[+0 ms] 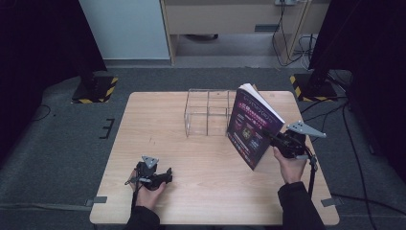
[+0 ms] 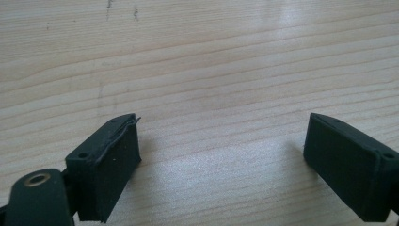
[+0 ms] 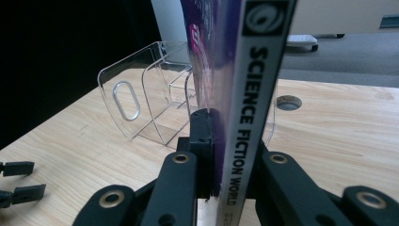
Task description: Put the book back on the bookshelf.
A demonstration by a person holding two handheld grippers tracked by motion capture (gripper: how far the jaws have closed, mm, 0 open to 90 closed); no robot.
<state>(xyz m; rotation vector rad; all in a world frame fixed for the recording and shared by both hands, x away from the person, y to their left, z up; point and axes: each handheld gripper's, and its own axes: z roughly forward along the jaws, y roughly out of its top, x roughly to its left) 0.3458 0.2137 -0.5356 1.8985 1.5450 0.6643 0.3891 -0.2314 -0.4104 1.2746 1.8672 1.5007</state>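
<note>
While the right gripper (image 1: 274, 140) clamps the magazine (image 1: 253, 125), hiding the clear organizer (image 1: 207, 113) partly, the left gripper (image 2: 221, 155) gapes empty.

Grey carpet floor (image 1: 57, 143) surrounds the wooden table (image 1: 158, 124); pale cabinets (image 1: 230, 19) line the wall.

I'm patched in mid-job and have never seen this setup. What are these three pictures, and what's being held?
A person at a wooden table holds a hand-operated pair of tongs in each hand. The high view looks down from above; the other two come from cameras riding on each pair. The right tongs are shut on a purple paperback book, spine toward their camera, lifted beside a clear plastic organizer with compartments. The left tongs rest near the table's front edge, jaws wide apart with bare wood between them.
</note>
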